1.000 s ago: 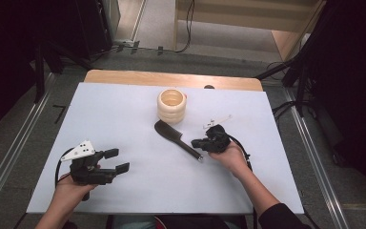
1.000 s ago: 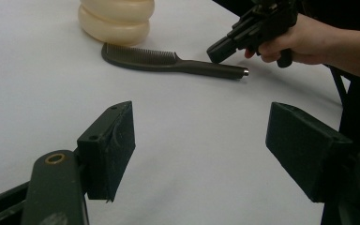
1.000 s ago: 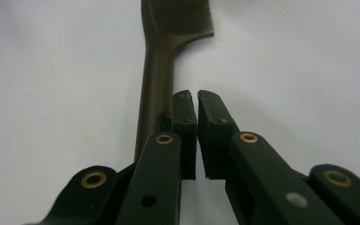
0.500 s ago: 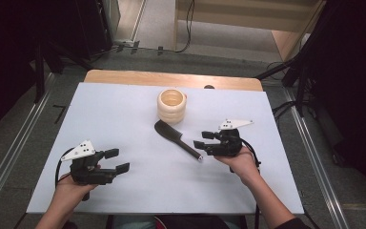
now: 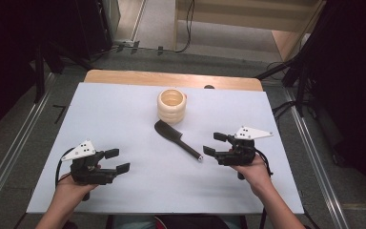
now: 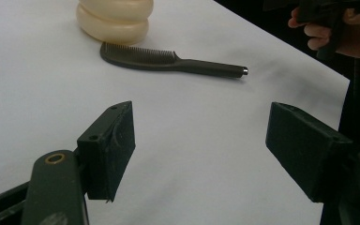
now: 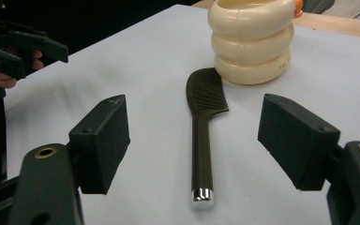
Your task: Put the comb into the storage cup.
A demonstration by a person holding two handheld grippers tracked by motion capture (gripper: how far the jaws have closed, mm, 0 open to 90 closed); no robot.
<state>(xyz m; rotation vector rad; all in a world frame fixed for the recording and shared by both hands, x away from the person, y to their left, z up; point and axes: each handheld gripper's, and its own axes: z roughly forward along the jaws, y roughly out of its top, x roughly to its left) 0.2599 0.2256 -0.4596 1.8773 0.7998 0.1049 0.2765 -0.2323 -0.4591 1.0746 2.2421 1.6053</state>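
Note:
A black comb [image 5: 177,138] lies flat mid-table, its teeth end near a cream ribbed cup [image 5: 172,106] and its silver-tipped handle pointing toward my right gripper [image 5: 214,144]. That gripper hovers just right of the handle end. Its jaws have just been opening and now stand open, the pads touching nothing. In the right gripper view the comb [image 7: 205,108] lies ahead, between and below the jaws, with the cup [image 7: 251,42] behind it. My left gripper [image 5: 117,161] rests open at the front left, nothing between its pads. The left gripper view shows the comb [image 6: 168,61] and the cup [image 6: 115,18] farther off.
The white tabletop [image 5: 124,114] ends in a wooden strip [image 5: 171,78] at the far edge. Metal rails and cables run along the floor on both sides. Dark equipment stands around the table.
My right gripper has drawn back to the right from the comb's handle end, risen a little, and its jaws have opened. The comb, the cup and my left gripper have stayed put.

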